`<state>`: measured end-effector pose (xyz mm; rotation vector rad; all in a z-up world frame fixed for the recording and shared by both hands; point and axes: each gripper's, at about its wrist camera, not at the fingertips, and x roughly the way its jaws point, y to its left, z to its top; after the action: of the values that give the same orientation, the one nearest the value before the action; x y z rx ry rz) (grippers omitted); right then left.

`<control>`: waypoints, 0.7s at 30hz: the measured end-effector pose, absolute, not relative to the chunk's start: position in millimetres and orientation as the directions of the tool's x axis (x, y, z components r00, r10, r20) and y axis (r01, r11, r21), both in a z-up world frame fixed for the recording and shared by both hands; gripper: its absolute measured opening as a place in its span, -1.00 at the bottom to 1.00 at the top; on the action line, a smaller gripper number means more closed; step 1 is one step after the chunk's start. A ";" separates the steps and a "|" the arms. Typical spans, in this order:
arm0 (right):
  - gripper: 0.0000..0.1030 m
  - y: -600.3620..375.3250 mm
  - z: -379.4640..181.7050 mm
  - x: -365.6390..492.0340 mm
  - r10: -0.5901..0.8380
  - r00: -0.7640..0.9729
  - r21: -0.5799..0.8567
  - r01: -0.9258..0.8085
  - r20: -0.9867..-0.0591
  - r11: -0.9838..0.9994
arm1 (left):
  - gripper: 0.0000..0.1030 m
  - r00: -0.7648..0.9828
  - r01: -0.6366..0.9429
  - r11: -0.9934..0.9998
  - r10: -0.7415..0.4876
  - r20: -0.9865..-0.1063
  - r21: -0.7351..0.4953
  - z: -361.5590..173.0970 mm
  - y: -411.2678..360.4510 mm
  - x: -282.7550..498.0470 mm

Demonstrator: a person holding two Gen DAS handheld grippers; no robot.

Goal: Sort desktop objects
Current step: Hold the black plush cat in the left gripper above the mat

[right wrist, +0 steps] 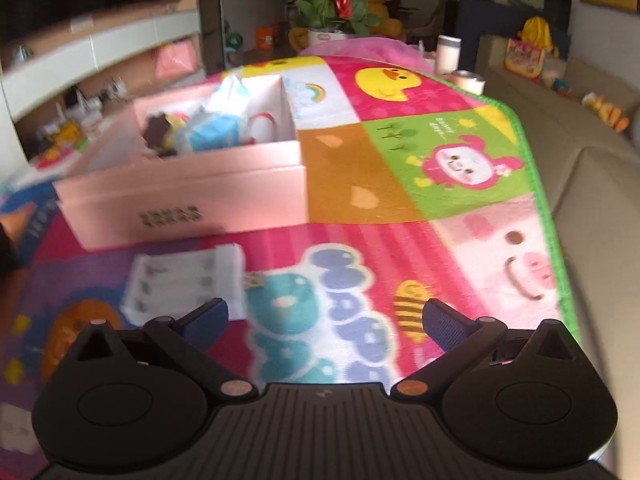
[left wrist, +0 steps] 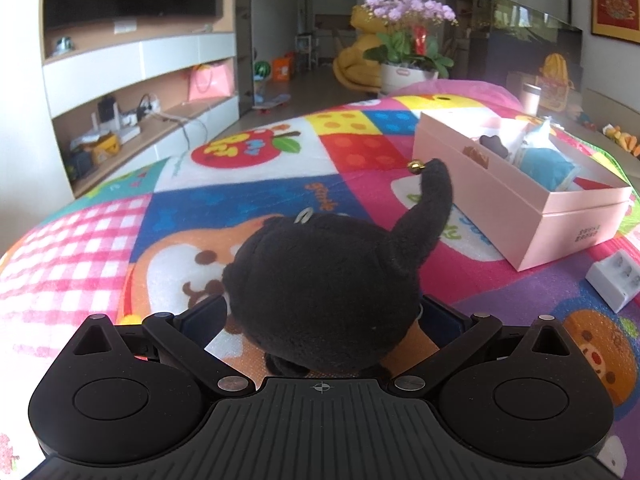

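Plush toy [left wrist: 320, 292], black and soft, sits low in the centre of the frame, pinched by the left gripper [left wrist: 320, 320]; it looks light and squashy, so a hold on the round body suits better than the thin tail. Right gripper [right wrist: 325, 322] is spread wide with nothing between its fingers, above the mat [right wrist: 400, 184] near the white charger [right wrist: 188, 280], and the pink box [left wrist: 520, 200] lies at the right.

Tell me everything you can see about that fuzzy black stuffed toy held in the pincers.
The fuzzy black plush toy has a rounded body of soft, short-piled fabric. A curved tail rises at its right, tipped with a small gold bell. A silver metal ring sits on top. The left gripper is shut on it, fingers pressing both sides, holding it above the colourful patchwork blanket, short of the open pink cardboard box. Its face is hidden.
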<state>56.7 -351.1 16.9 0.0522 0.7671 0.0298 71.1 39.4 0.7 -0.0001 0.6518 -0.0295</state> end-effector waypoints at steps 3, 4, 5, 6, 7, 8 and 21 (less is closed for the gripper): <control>1.00 -341.4 18.5 53.7 0.152 0.715 0.143 -0.073 -0.682 0.987 | 1.00 0.783 0.013 0.999 -0.030 -0.621 -0.033 -1.0 43.9 74.1; 1.00 -334.6 17.1 55.6 0.154 0.712 0.135 -0.084 -0.685 0.987 | 1.00 0.781 0.008 0.999 -0.030 -0.624 -0.038 -1.3 45.2 74.2; 1.00 -327.5 15.5 58.8 0.147 0.709 0.119 -0.089 -0.690 0.989 | 1.00 0.780 0.003 0.999 -0.029 -0.625 -0.042 -1.6 46.3 73.9; 1.00 -321.8 13.7 63.0 0.139 0.704 0.106 -0.091 -0.696 0.990 | 1.00 0.780 0.000 0.999 -0.028 -0.625 -0.045 -1.7 47.0 73.7; 1.00 -316.7 11.9 69.2 0.137 0.698 0.103 -0.091 -0.703 0.990 | 1.00 0.780 -0.001 0.999 -0.029 -0.625 -0.048 -1.8 47.5 73.4; 1.00 -313.5 10.4 75.1 0.148 0.691 0.116 -0.093 -0.707 0.989 | 1.00 0.780 -0.002 0.999 -0.030 -0.625 -0.050 -2.0 47.8 73.2; 1.00 -267.8 7.9 88.8 0.195 0.669 0.097 -0.181 -0.718 0.979 | 1.00 0.780 -0.007 0.996 -0.050 -0.624 -0.088 -2.9 51.6 72.9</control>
<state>88.8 -267.8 7.9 0.0181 0.8111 0.2122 72.9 51.6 -2.9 -0.0873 0.6766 -0.0230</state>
